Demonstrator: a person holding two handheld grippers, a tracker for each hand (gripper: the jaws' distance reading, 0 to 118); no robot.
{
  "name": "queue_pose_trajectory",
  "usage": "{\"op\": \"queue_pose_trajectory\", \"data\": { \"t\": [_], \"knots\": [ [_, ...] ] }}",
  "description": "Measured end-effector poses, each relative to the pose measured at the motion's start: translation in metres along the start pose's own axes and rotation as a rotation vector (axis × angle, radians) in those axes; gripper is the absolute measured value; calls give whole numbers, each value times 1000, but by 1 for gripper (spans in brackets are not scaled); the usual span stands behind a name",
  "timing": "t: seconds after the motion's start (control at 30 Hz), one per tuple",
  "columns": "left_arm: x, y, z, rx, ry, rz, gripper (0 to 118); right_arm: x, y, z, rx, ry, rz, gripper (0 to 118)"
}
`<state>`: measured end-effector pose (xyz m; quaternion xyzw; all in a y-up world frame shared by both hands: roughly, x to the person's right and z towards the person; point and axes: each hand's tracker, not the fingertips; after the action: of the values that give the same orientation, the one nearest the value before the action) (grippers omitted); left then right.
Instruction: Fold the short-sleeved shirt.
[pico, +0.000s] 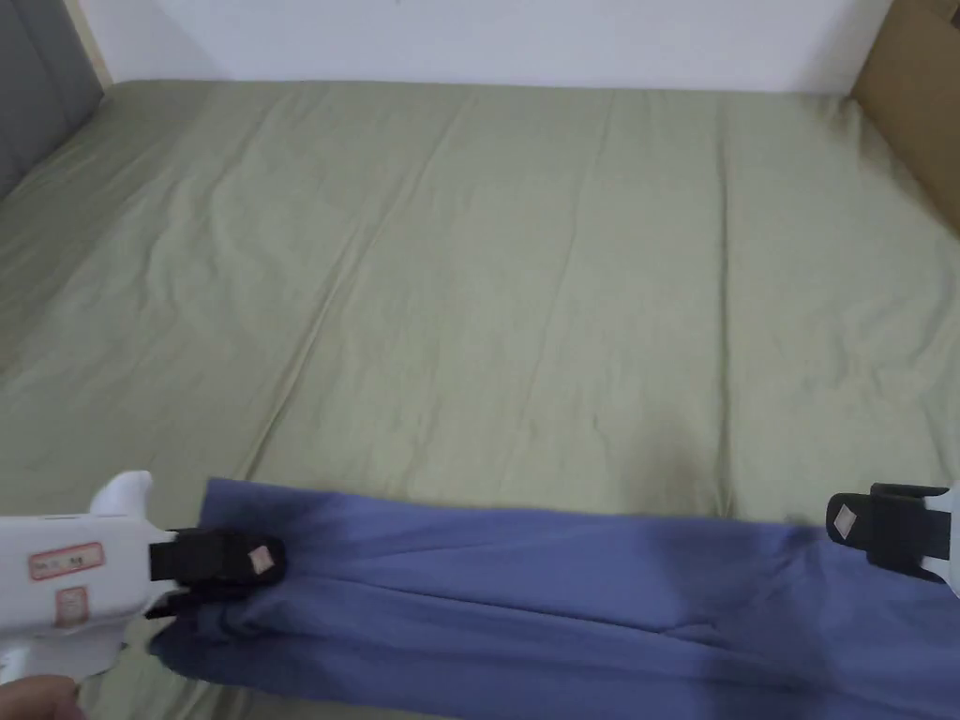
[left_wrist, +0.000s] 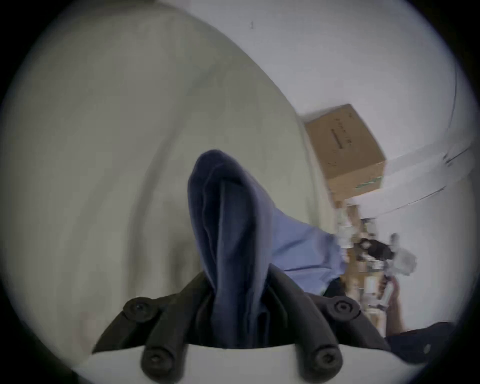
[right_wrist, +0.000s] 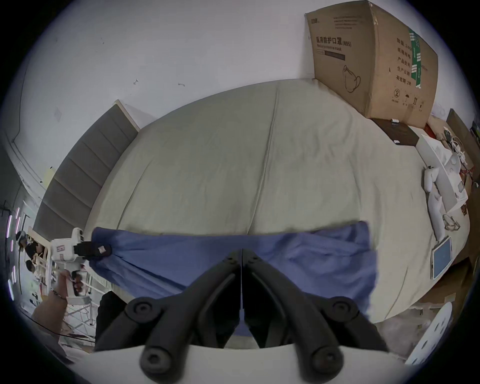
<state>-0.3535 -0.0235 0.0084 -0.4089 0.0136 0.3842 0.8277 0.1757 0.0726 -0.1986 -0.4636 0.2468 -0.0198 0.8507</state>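
1. Shirt (pico: 525, 591): blue fabric, stretched as a long band across the lower part of the head view, resting on the green bed (pico: 525, 281).
2. Left gripper (pico: 267, 560): lower left of the head view; jaws closed on a bunched end of the shirt, fabric rising between them in the left gripper view.
3. Right gripper (pico: 844, 521): lower right of the head view; in the right gripper view the jaws meet with a thin edge of fabric between them.
4. Handling, as judged: soft, light, limp cloth that sags and creases; take hold at corners or seams, keeping even tension.
5. Cardboard box (right_wrist: 371, 59): upper right of the right gripper view; carries printed text, which is not transcribed.
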Motion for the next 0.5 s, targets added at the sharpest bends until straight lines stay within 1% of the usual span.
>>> {"op": "queue_pose_trajectory", "data": {
  "t": [0.03,0.1,0.17,0.23,0.27,0.33,0.37,0.43,0.5],
  "knots": [
    [-11,7,9,25,77,-39,4,1,0,0,4,-1,4,0],
    [-6,14,37,82,240,-125,4,6,0,1,11,3,4,0],
    [0,14,49,117,315,-118,4,11,-1,1,17,21,-14,0],
    [16,15,49,105,295,-135,4,15,-3,0,15,42,-45,0],
    [38,9,43,98,275,-146,4,18,-3,-1,10,58,-65,0],
    [67,10,26,53,174,-146,4,25,-4,-1,11,90,-96,0],
    [83,11,12,25,125,-136,4,28,-4,-1,14,84,-99,0],
    [116,7,-19,-41,46,-158,6,32,-2,1,14,78,-117,0],
    [145,2,-59,-105,31,-202,6,37,-1,5,22,80,-128,0]
  ]
}}
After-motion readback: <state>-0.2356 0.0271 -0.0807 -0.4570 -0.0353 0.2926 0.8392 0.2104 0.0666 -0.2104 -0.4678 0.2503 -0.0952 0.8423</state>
